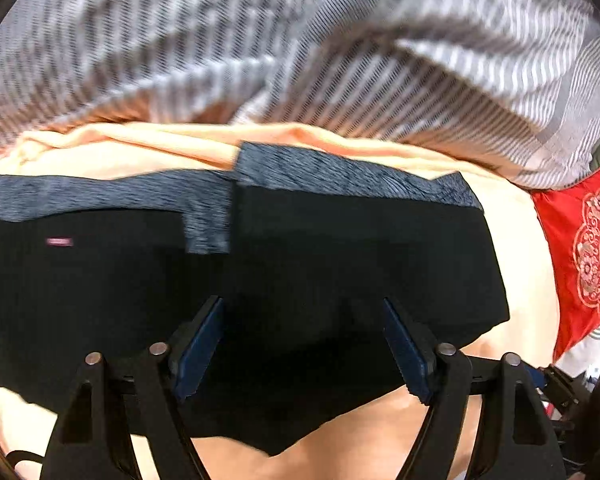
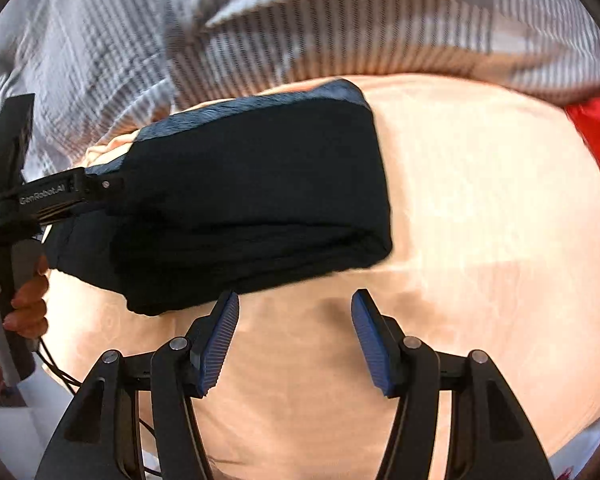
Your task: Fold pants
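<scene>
Black pants: the pants (image 1: 300,264) lie folded in a dark bundle on a peach sheet (image 1: 512,240), grey-blue waistband (image 1: 340,176) at the far edge; in the right wrist view the bundle (image 2: 260,200) sits left of centre.
Far-left hand: a hand (image 2: 28,304) at the left edge of the right wrist view grips the handle of the left gripper.
Left gripper: the left gripper (image 1: 304,344) points down over the pants, jaws partly open; the blue pads (image 1: 202,354) stand apart with dark cloth showing in the gap, and neither pad presses on it.
Right gripper: the right gripper (image 2: 296,340) hangs over bare sheet just beside the bundle's near edge, jaws apart, nothing between them.
Background: striped grey-and-white bedding (image 1: 180,40) is rumpled behind the sheet.
Far right: a red embroidered cloth (image 1: 580,248) lies beside the sheet.
</scene>
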Demonstrator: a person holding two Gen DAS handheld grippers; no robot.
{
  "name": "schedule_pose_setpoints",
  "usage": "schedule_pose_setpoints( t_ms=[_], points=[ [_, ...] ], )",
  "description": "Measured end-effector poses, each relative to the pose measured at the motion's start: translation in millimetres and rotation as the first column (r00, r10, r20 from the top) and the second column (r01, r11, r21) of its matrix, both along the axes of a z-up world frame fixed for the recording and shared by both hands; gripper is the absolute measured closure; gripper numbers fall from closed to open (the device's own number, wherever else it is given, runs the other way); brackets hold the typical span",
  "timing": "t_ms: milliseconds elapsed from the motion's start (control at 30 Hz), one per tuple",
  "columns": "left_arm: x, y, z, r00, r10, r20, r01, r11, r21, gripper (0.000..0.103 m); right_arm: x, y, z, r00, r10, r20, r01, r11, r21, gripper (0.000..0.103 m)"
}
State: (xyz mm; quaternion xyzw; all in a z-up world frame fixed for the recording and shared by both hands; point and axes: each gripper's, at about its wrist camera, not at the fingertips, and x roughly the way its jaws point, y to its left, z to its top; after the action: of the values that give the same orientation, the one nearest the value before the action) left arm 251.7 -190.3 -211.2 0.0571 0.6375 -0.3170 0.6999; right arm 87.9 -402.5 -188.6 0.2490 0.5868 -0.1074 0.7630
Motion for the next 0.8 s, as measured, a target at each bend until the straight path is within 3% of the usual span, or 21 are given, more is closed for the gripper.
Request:
schedule_pose_setpoints(
  t_ms=[33, 67, 200, 267, 333, 533, 667, 800],
  points=[
    [0, -3, -5, 1.0, -0.009, -0.023, 0.009, 1.0, 0.016, 0.096, -2, -2, -1, 1.0, -0.011, -0.002, 0.011, 1.0, 0.012, 0.041],
    [-3, -9, -7, 0.998, -0.016, -0.054, 0.017, 0.999, 0.029, 0.098, -5, -6, -1, 1.0, -0.026, -0.003, 0.026, 0.999, 0.033, 0.046],
    [-16, -4, -1, 0.999, -0.051, -0.012, 0.052, 0.995, 0.083, 0.098, -12, -16, 6, 0.999, -0.054, 0.001, 0.054, 0.997, 0.051, 0.051],
    [-20, 14, -18, 0.998, -0.036, -0.053, 0.043, 0.99, 0.133, 0.098, -14, -20, 9, 0.998, -0.056, 0.002, 0.056, 0.997, 0.049, 0.051],
    [-22, 26, -32, 0.996, -0.01, -0.086, 0.022, 0.991, 0.136, 0.098, -16, -24, 10, 0.997, -0.069, 0.017, 0.069, 0.997, 0.032, 0.051],
    [-45, 18, -34, 0.998, -0.053, -0.029, 0.057, 0.986, 0.154, 0.098, 16, -47, 9, 0.995, -0.083, 0.06, 0.082, 0.996, 0.015, 0.052],
    [-48, 25, -14, 0.999, -0.027, -0.023, 0.029, 0.991, 0.133, 0.097, 52, -60, 7, 0.994, -0.069, 0.082, 0.068, 0.998, 0.014, 0.082],
    [-42, 19, 31, 0.996, -0.016, 0.086, 0.007, 0.994, 0.105, 0.097, 88, -79, 0, 0.992, -0.098, 0.079, 0.095, 0.995, 0.042, 0.086]
  ],
)
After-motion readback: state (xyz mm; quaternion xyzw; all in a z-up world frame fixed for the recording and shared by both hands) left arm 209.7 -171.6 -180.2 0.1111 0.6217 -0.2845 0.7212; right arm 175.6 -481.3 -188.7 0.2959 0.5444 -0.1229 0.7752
